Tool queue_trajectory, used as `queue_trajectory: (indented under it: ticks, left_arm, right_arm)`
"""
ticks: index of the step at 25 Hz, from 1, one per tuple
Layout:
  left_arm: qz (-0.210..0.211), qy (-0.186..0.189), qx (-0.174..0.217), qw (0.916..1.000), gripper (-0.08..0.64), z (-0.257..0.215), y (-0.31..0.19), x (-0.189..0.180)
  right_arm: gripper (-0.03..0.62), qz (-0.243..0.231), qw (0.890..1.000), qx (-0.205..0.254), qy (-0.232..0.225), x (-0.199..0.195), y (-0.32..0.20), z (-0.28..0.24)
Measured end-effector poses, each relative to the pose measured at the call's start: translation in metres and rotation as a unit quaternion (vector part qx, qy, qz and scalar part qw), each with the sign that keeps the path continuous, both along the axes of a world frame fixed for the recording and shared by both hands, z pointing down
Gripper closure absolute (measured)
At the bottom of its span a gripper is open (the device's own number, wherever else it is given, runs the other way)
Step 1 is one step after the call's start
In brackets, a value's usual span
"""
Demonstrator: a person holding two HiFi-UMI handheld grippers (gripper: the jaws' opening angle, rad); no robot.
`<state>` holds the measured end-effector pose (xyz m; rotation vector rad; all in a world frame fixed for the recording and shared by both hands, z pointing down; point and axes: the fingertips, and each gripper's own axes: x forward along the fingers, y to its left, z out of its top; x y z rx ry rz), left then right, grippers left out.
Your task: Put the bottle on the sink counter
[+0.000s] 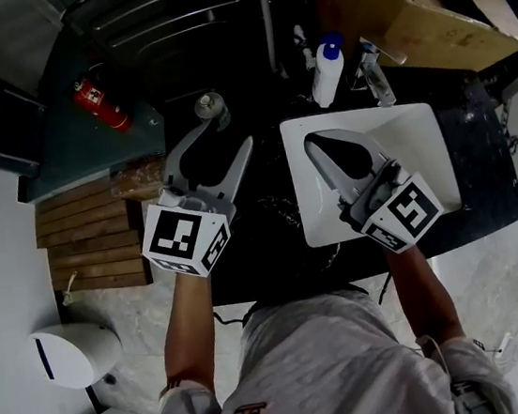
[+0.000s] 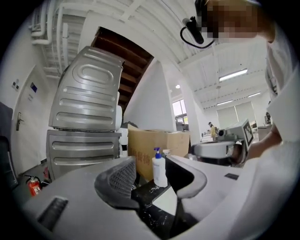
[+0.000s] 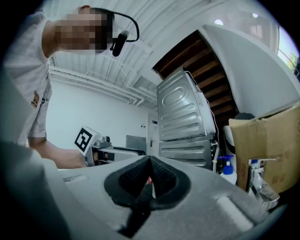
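Pump bottle (image 1: 327, 71) stands upright at the back of the dark worktop (image 1: 273, 204), long axis vertical, blue pump head on top, btwn the white sink (image 1: 424, 132) and a cardboard box (image 1: 403, 7). L gripper (image 1: 224, 138) hovers well short of it, fingers partly apart, nothing btwn them. R gripper (image 1: 315, 145) hangs over the sink, fingers pressed together, empty.

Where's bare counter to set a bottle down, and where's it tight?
Free: dark counter between the sink's left rim and the counter's left edge, beneath the left claw. Tight: behind the sink, where spray bottle, faucet and cardboard box crowd together.
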<state>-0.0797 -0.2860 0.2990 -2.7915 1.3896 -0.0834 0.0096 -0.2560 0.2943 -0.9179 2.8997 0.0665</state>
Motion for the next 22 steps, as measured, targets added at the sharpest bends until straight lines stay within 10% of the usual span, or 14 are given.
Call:
queue_trajectory:
  ticks: [10,22]
  left_arm:
    - [0.001,0.028,0.052,0.9982,0.557,-0.046,0.058,0.022]
    - [0.015,0.046,0.047,0.9977,0.558,-0.043,0.080,0.039]
  right_arm:
    - [0.592,-0.035,0.999,0.027,-0.018,-0.017,0.034,-0.028]
    - [0.592,-0.047,0.998,0.042,-0.007,-0.024,0.059,-0.033]
